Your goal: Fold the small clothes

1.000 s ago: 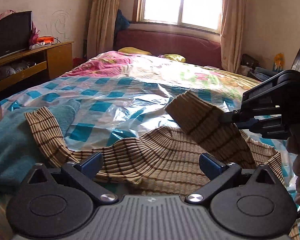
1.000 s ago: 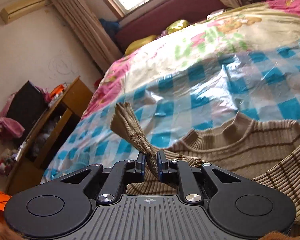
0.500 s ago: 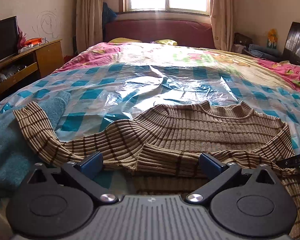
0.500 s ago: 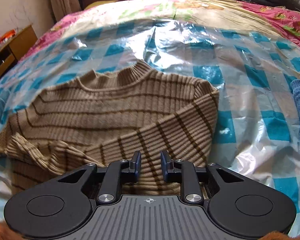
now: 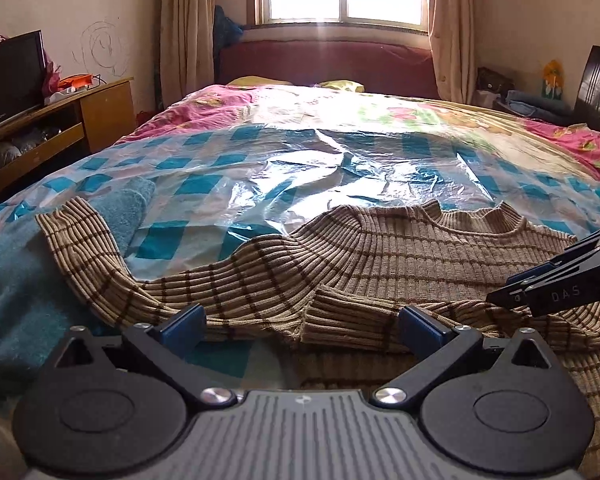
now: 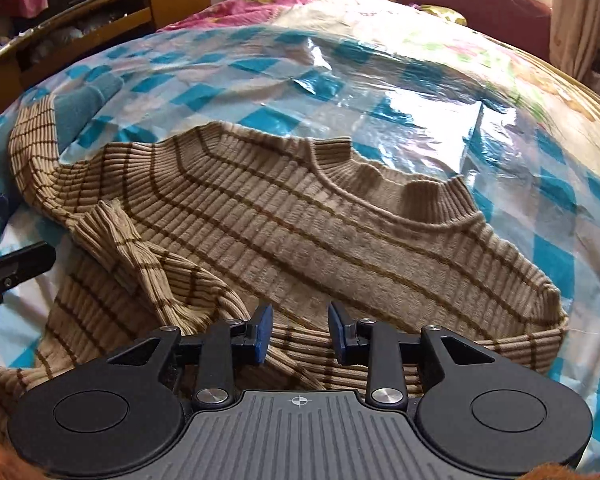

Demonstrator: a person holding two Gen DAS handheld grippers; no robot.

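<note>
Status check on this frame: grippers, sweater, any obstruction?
Left gripper open, empty. Right gripper just opening, sleeve released across striped sweater. Other sleeve unfolded, draped on teal towel.

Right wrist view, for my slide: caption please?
Open right tool above striped sweater, one sleeve folded across.

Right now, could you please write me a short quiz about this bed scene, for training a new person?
1. True or false: the right gripper holds a sleeve.
2. Which sleeve of the striped sweater is already folded across its body: A, the one near the right gripper; B, the one lying on the teal towel?
3. What shiny sheet lies under the sweater?

Key: 1 false, its jaws stand open and have just been opening. 2 A. 3 the checked plastic sheet.
</note>
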